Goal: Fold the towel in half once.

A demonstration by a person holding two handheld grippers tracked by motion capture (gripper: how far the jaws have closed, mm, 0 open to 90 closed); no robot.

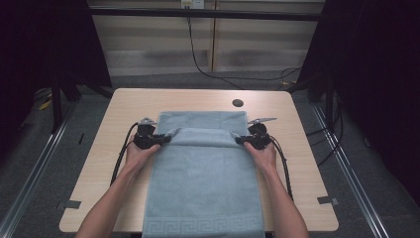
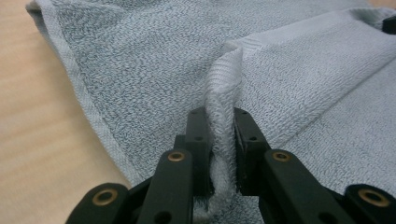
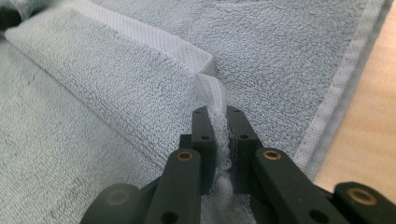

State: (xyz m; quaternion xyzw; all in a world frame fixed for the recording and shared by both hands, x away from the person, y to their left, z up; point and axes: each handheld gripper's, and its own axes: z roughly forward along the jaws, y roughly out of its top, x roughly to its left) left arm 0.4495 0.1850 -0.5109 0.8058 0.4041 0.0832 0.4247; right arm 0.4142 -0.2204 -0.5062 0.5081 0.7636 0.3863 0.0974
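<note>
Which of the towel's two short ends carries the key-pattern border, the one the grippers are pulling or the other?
The other: the towel end nearest the person, hanging at the table front edge, shows the woven key border; the gripped end looks plain.

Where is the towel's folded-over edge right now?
In the high view, the folded edge of the towel lies across the table middle, stretched between the left gripper and the right gripper, short of the far hem.

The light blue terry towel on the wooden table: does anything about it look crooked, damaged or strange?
Nothing stands out. The light blue terry towel lies straight on the wooden table, undamaged, its near end overhanging the edge. The left gripper and right gripper pinch two corners evenly.
</note>
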